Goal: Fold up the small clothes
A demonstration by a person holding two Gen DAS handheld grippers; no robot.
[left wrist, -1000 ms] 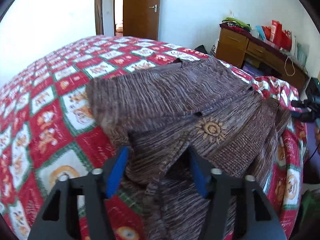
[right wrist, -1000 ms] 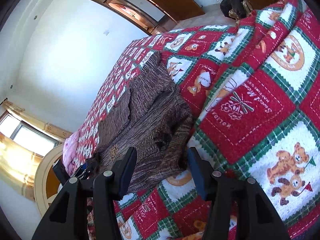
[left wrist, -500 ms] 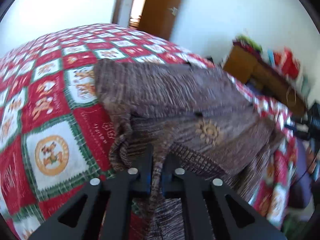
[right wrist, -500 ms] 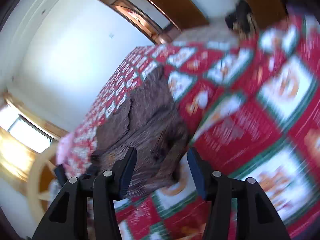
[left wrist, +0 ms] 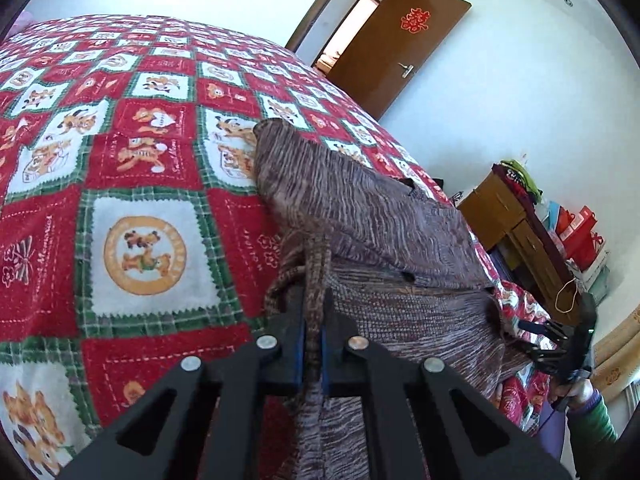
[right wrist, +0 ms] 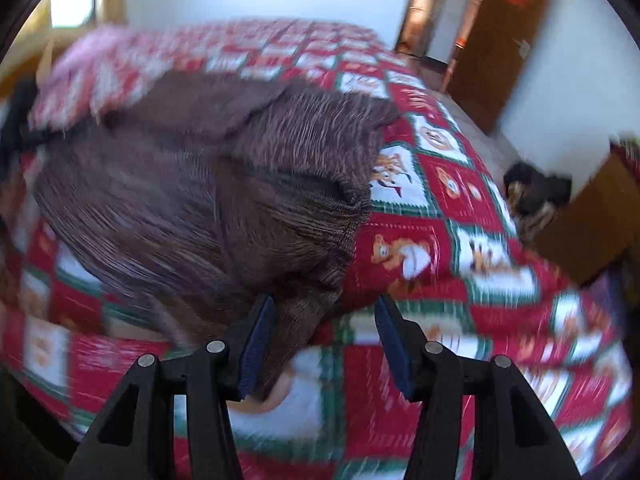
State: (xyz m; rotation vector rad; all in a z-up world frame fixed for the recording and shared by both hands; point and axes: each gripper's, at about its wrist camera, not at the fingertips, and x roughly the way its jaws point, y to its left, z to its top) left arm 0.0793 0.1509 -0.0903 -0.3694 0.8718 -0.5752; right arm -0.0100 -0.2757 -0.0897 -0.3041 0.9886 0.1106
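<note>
On the quilted bed (left wrist: 140, 168), the brown knit garment (left wrist: 380, 232) runs away from the left hand-held gripper (left wrist: 313, 344), which pinches its near edge, while the right hand-held gripper (right wrist: 324, 344), spread wide, hangs just short of the opposite corner.
</note>
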